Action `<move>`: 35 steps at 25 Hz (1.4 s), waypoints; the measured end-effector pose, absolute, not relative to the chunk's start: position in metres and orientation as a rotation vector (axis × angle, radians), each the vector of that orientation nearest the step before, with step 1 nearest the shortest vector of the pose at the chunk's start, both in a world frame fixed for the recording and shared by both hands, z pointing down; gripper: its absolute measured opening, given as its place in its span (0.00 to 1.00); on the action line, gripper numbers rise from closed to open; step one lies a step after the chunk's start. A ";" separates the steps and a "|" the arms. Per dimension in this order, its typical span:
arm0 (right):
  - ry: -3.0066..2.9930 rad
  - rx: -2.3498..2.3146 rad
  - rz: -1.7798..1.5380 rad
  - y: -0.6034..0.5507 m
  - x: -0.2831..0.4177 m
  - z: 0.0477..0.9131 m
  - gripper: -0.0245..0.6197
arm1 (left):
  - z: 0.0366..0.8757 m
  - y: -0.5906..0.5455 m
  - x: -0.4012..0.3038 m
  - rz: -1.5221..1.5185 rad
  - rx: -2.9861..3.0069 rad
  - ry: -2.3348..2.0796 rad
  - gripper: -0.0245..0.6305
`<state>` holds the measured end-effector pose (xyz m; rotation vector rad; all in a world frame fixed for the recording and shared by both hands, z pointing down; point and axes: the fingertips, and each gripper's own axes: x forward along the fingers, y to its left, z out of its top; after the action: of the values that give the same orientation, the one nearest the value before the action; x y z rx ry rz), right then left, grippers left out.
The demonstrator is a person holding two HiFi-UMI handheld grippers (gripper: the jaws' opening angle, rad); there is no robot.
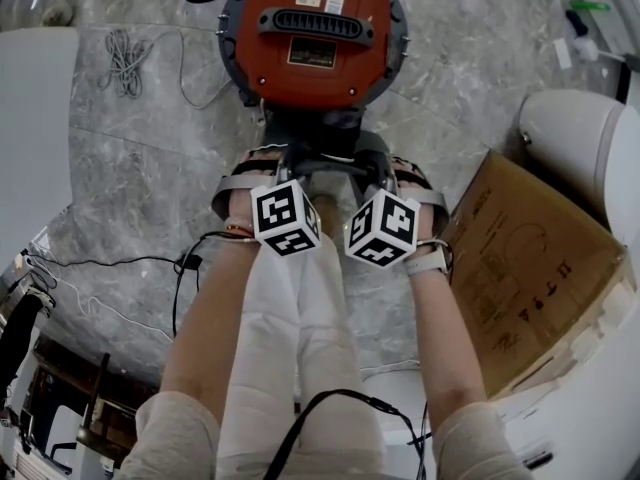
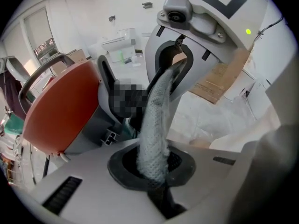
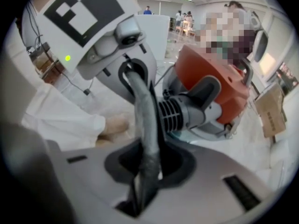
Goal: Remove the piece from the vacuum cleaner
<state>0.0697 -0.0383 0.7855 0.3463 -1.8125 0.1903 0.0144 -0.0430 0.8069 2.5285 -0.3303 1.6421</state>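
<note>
The red vacuum cleaner (image 1: 310,38) stands on the stone floor in front of the person's sandalled feet. Its dark grey front piece (image 1: 320,153) sits between the feet and shows as a ribbed grey connector (image 3: 180,113) in the right gripper view. Both grippers hang side by side in the air above it, and their marker cubes (image 1: 285,218) (image 1: 382,228) hide the jaws in the head view. The left gripper (image 2: 159,106) has its jaws pressed together with nothing between them. The right gripper (image 3: 142,111) also has its jaws together and empty. Neither touches the vacuum cleaner (image 2: 56,111).
A flat cardboard box (image 1: 520,268) leans at the right beside a white rounded housing (image 1: 575,138). A coiled white cable (image 1: 125,58) lies at the far left. Black leads (image 1: 185,263) trail on the floor by the person's legs in white trousers (image 1: 300,368).
</note>
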 end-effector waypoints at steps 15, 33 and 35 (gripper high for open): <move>-1.817 0.379 0.207 -0.034 0.068 0.784 0.11 | 0.807 -0.035 0.010 1.591 2.448 -0.379 0.09; -1.825 0.451 0.229 -0.034 0.066 0.780 0.11 | 0.806 -0.032 0.007 1.527 2.365 -0.457 0.09; -1.823 0.461 0.242 -0.035 0.067 0.783 0.11 | 0.808 -0.033 0.009 1.511 2.359 -0.460 0.09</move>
<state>0.0673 -0.0348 0.7829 0.4613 -1.8228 0.2419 0.0085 -0.0325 0.8084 2.3595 -0.4603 1.5110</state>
